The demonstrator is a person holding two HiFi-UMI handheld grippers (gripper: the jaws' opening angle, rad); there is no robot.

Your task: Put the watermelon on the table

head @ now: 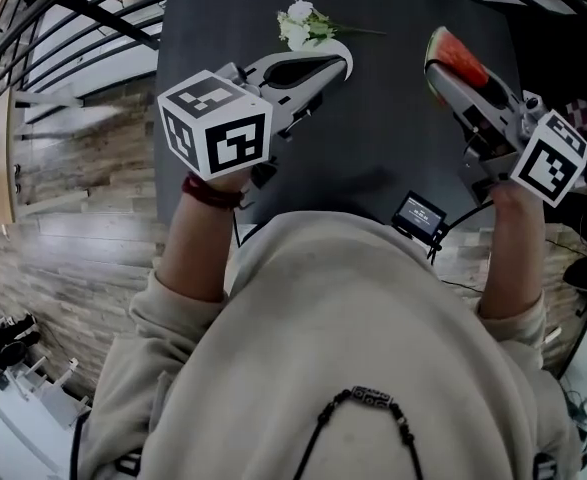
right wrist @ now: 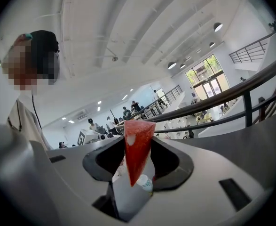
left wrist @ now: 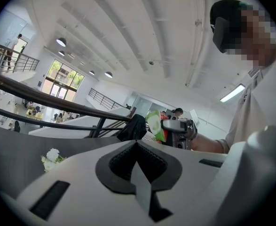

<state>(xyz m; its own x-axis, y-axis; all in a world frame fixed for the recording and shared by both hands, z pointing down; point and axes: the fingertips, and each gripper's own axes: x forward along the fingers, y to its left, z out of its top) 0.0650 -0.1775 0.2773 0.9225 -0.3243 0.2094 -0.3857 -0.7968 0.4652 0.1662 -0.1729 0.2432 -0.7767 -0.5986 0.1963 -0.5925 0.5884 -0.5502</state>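
Observation:
A watermelon slice (head: 455,56), red flesh with a green rind, is held above the right side of the dark table (head: 373,148). My right gripper (head: 436,70) is shut on it; in the right gripper view the red wedge (right wrist: 137,147) stands upright between the two jaws. The left gripper view shows the slice's green rind (left wrist: 155,124) in the right gripper (left wrist: 176,126) across the table. My left gripper (head: 345,63) hovers over the table's left half with its jaws together and nothing between them (left wrist: 137,145).
A small bunch of white flowers (head: 301,23) lies at the table's far edge, just beyond the left gripper's tips, and shows again in the left gripper view (left wrist: 51,158). A small black device (head: 419,215) sits at the near edge. Black railings (head: 83,13) run behind the table.

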